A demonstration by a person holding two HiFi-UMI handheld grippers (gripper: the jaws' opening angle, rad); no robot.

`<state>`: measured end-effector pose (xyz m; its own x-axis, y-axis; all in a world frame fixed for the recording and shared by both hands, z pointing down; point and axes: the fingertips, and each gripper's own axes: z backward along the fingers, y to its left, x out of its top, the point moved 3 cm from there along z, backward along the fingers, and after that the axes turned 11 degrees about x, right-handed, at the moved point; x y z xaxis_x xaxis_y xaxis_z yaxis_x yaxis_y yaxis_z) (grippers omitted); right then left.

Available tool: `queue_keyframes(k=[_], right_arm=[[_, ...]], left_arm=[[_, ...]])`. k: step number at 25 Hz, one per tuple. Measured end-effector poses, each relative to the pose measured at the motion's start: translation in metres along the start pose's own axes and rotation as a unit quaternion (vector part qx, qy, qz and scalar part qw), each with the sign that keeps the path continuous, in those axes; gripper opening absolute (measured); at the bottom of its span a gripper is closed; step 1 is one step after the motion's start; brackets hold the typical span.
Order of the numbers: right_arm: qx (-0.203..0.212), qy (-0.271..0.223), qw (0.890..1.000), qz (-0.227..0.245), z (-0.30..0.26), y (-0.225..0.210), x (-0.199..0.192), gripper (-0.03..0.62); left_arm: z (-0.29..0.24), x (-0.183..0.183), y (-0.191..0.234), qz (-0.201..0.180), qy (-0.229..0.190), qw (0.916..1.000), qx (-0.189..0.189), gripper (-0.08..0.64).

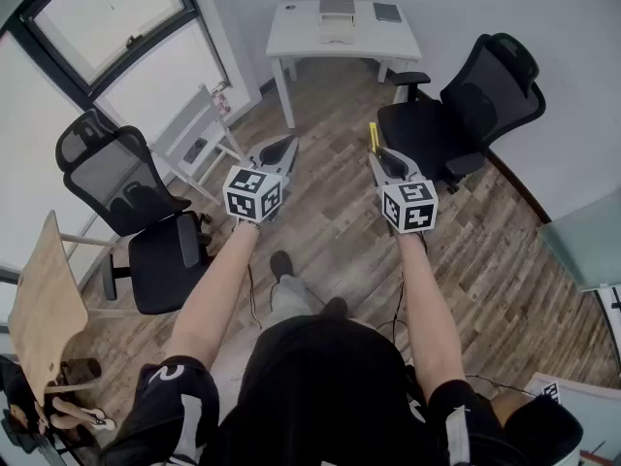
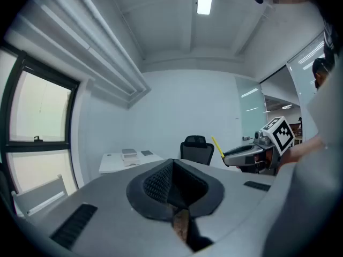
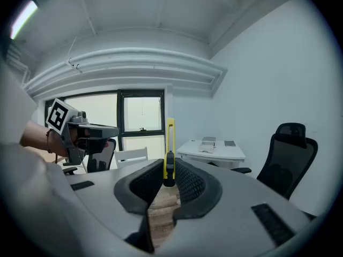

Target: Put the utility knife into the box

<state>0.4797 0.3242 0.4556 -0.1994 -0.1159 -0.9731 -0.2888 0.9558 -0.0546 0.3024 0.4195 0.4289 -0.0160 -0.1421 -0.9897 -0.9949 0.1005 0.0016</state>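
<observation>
Floor (image 1: 325, 216) of wood planks lies open in front of the person, from the two grippers up to the white table (image 1: 291, 29) at the far wall. The left gripper (image 1: 284, 146) is held out over this floor, and its jaws are pressed together with nothing between them. The right gripper (image 1: 376, 155) is just beside it at the same height, a little apart. Its jaws are nearly closed and clamp the utility knife (image 1: 373, 136) by its lower end. The yellow knife stands upright above the jaw tips and points toward the far side.

The box (image 1: 337, 29) sits on the far table, near its middle, well apart from the knife. A dark flat pad (image 1: 387, 12) lies to the right of it on the same table.

The free way to the table is narrow at its sides. A black office chair (image 1: 456, 115) stands on the right, close to the table's right legs. On the left stand a white chair (image 1: 199, 136) near the window (image 1: 107, 27) and another black chair (image 1: 146, 207) nearer to the person. A wooden chair (image 1: 44, 304) is at the near left edge.
</observation>
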Motion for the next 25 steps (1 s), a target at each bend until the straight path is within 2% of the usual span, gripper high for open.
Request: queue_keyframes(k=[14, 25], right_arm=[[-0.004, 0.012, 1.000, -0.014, -0.030, -0.011, -0.001, 0.080], [-0.011, 0.022, 1.000, -0.014, -0.111, -0.032, 0.020, 0.080]], left_arm=[[-0.018, -0.005, 0.026, 0.012, 0.009, 0.9999, -0.005, 0.026], [-0.075, 0.001, 0.096, 0.020, 0.012, 0.9996, -0.017, 0.026]])
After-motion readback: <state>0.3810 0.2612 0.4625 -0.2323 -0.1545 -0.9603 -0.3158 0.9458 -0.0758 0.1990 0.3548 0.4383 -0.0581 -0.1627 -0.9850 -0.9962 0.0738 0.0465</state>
